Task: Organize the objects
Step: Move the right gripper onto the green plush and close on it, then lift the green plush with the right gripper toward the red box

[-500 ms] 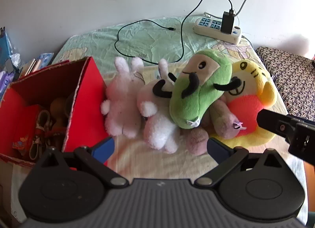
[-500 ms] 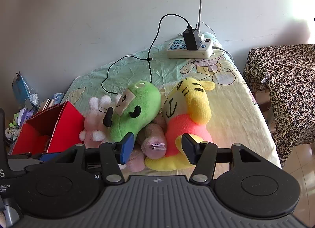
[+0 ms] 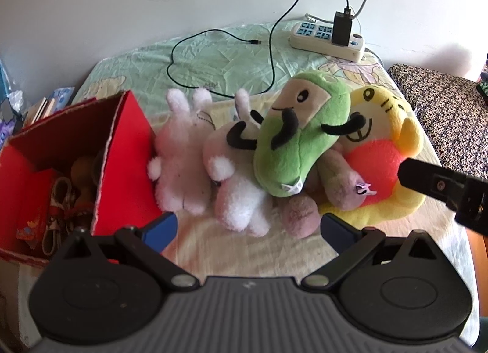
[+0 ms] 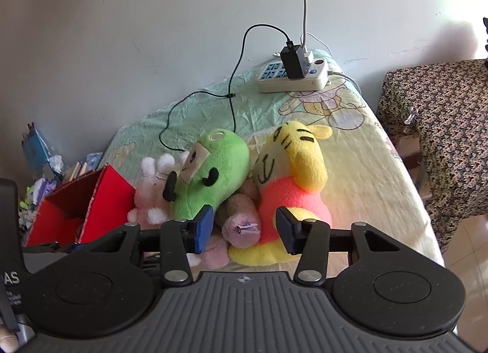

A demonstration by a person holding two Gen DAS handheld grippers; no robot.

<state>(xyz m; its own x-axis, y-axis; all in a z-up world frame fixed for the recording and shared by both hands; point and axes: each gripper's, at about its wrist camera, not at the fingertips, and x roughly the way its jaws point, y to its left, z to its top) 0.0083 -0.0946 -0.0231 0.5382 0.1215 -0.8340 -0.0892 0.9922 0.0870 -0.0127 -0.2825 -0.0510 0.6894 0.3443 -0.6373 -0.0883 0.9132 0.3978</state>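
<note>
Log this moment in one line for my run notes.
left tongs open | right tongs open | plush toys on bed | red box beside them

lighting: bright daylight from right; glare on yellow plush & bedsheet. soft shadow on wall upper right. fisheye bending + dark vignette at corners. slight blur on sheet near lens, left wrist view.
</note>
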